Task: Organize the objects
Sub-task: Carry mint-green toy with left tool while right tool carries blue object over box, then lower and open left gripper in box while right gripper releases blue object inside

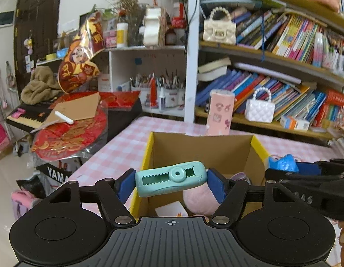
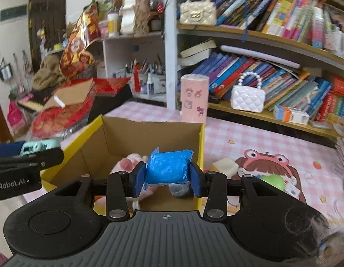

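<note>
Two items are hovering over the cardboard box, the left gripper pinching a teal clip, the right gripper squeezing a blue packet, while a pink plush is already lying inside and a cream block is still waiting beside it.

Crowded bookshelf, white quilted handbag, keyboard piano, pen cups

The left gripper clamped a teal toothed clip above the open cardboard box, which sat on a pink checked tablecloth.
</note>
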A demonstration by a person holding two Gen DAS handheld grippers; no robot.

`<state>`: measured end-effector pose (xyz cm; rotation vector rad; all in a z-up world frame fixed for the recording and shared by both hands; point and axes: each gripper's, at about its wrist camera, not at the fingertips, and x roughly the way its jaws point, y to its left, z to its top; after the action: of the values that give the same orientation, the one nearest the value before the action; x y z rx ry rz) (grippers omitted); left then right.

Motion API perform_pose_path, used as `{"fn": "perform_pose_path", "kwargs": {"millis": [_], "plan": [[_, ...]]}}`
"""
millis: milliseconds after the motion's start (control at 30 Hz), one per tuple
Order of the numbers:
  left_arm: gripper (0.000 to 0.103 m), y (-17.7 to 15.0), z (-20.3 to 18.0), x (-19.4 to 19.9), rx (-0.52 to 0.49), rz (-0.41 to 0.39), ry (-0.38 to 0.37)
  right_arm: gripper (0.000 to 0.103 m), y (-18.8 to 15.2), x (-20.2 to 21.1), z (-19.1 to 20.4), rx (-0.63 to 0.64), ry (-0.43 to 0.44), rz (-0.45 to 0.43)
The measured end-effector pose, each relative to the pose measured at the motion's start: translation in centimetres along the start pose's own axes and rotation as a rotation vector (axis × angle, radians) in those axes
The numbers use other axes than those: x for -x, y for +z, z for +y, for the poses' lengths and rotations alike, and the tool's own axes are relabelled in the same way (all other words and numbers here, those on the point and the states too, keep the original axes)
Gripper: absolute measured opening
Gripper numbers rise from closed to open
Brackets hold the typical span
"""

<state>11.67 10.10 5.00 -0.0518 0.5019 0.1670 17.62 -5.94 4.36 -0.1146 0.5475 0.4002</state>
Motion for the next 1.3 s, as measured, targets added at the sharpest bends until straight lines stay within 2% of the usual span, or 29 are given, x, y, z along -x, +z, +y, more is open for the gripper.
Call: {"fn": "perform_pose_path", "kwargs": {"millis": [200,400,633,833,1300], "plan": [[0.07,-0.2,-1.2,-3.4,-0.055,0.058,0.027,0.039,-0.5,-4.5,-0.2,0.084,0.045,0.079],[0.07,-0.6,-1.6,-5.6,-0.087,0.117,0.06,0.039,-1.0,-7.3,0.1,0.143,0.092,0.129],[0.07,-1.3,-2.1,-6.6,-0.141,0.146,0.089,0.039,-1.1,-8.6,0.9,0.269,0.111,0.135],[0.07,-1.9,-2.6,-6.9,-0.185,0.162,0.099,0.039,-0.9,-8.9,0.5,0.288,0.142,0.131],[0.071,-1.4,-2.3,-7.5,-0.158,0.141,0.107,0.04,-0.2,-10.2,0.2,0.326,0.182,0.125]]}}
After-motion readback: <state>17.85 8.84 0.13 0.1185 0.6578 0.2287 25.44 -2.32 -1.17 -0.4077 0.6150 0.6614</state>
